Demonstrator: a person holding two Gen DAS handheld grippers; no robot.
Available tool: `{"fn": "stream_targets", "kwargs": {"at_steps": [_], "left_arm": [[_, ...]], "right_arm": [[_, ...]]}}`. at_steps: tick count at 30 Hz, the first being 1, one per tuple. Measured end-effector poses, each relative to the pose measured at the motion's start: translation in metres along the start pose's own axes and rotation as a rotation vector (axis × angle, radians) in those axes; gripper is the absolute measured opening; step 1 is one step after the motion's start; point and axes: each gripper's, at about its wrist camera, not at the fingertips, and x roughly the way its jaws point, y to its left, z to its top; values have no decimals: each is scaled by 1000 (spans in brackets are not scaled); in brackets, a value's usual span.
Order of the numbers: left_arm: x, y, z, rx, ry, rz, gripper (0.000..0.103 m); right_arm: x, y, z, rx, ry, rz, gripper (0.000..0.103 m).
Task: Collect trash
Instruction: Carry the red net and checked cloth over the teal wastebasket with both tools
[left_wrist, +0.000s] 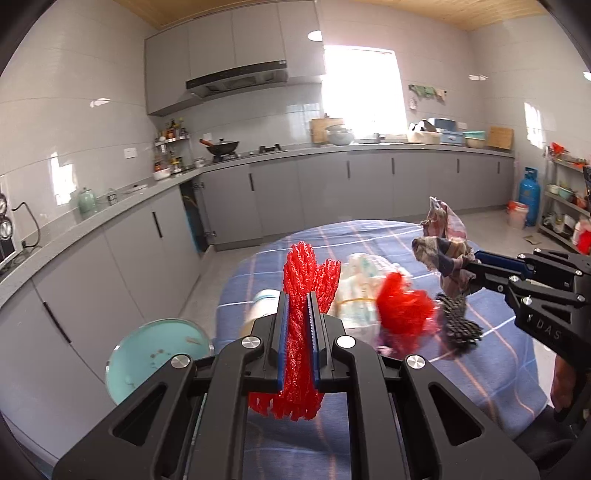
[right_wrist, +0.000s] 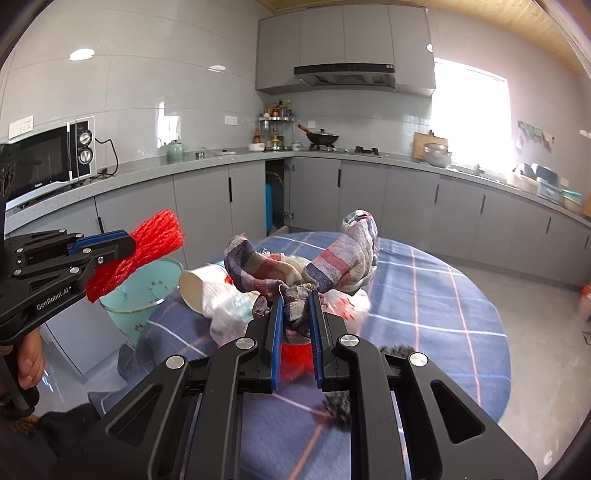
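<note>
My left gripper (left_wrist: 298, 295) is shut on a red foam net (left_wrist: 306, 273), held up above the round table's blue checked cloth (left_wrist: 369, 236). From the right wrist view it (right_wrist: 125, 243) hangs over a teal bin (right_wrist: 144, 291) beside the table. My right gripper (right_wrist: 296, 295) is shut on a crumpled plaid rag (right_wrist: 332, 258), also lifted off the table; the left view shows it (left_wrist: 476, 264) at the right. Left on the table are a tipped paper cup (right_wrist: 201, 286), a clear plastic bag (right_wrist: 229, 314), a red bundle (left_wrist: 402, 314) and a dark scouring wad (left_wrist: 460, 325).
Grey cabinets and a counter (right_wrist: 332, 155) run along the walls, with a microwave (right_wrist: 51, 158) at the left. A blue gas cylinder (left_wrist: 529, 195) and a cluttered shelf (left_wrist: 565, 206) stand at the far right. A hand (right_wrist: 29, 362) holds the left gripper's grip.
</note>
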Motion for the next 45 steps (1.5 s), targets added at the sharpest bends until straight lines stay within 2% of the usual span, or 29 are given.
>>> {"fn": "stream_targets", "kwargs": {"at_steps": [18,28,40,45], "left_arm": [[-3,65,4,-79,-29,173,10],[-2,86,-2,-100,-18,209,10],[5,127,-12,-132,-10,311,10],[8,139,-17,-147,-3,331,10]], "right_arm": [[46,40,38,-50,-44,112,14],[75,59,51,-71,-41,159,14],[98,84,65,-89,-36,215,14],[106,99,70,-106,-35,234,14]]}}
